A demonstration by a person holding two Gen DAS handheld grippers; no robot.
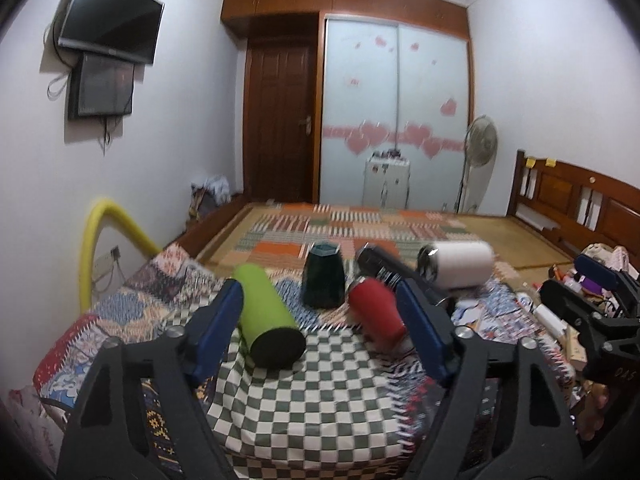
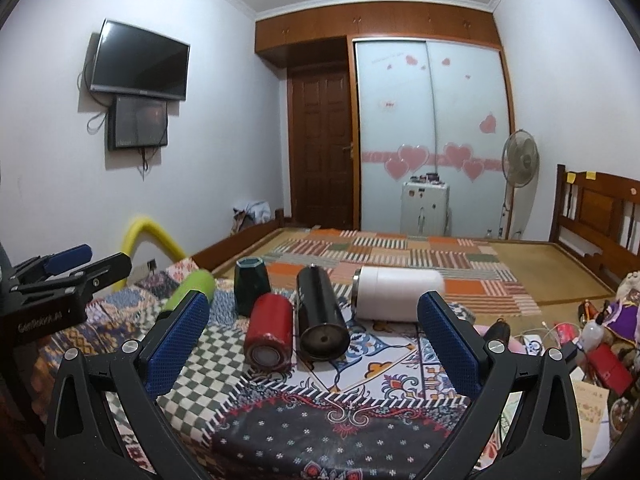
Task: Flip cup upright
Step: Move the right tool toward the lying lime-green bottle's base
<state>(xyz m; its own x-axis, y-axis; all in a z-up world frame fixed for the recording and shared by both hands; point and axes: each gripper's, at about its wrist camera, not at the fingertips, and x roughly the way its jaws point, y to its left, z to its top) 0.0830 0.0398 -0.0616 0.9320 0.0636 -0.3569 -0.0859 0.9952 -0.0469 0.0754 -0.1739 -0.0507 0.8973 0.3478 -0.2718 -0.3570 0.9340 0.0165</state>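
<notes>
Green cup (image 1: 269, 318) (lying flat) beside left jaws.

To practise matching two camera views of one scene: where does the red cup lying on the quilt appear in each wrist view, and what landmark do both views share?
Left wrist view: the red cup lies right of centre, beside the right blue finger of the left tongs.
Right wrist view: it lies left of centre, close beside the black cup.
Shared landmark: the dark green cup standing mouth-down behind it.

A patchwork quilt (image 2: 280, 412) carries five cups (image 2: 269, 332), four lying sideways.
</notes>
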